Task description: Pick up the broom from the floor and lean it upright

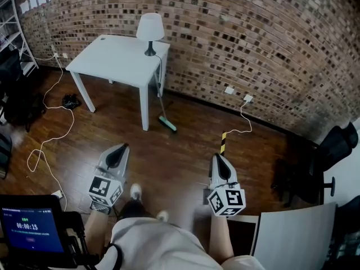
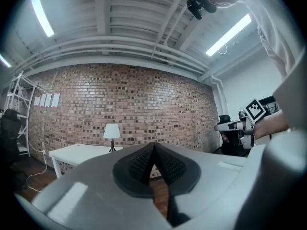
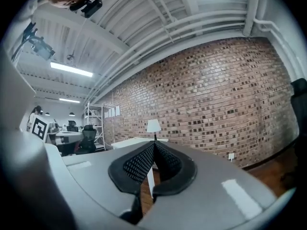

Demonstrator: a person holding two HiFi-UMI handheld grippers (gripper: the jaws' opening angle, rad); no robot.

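Patience pays in this step: the slim-handled broom with the teal brush head (image 1: 166, 124) looks, from the head view, to be propped rather than lying flat. Its head is on the dark wooden floor (image 1: 180, 151) beside the front leg of the white square counter (image 1: 115, 58), and its handle rises against the counter's edge below the white table lamp (image 1: 150, 31). If it needs a firmer stand, I judge it best to open one pair of jaws wide, take the handle near its middle, and keep the brush head planted on the floor so it cannot skid. The loose white cable (image 1: 50, 128) lies off to the left and should be no hindrance. Both tools are empty: the left gripper (image 1: 119, 151) has its jaws clenched tip to tip with nothing between them, and the right gripper (image 1: 218, 161) likewise. The broom stands well apart from both, ahead of them and between their lines, nearer the red brick wall (image 1: 253, 38).
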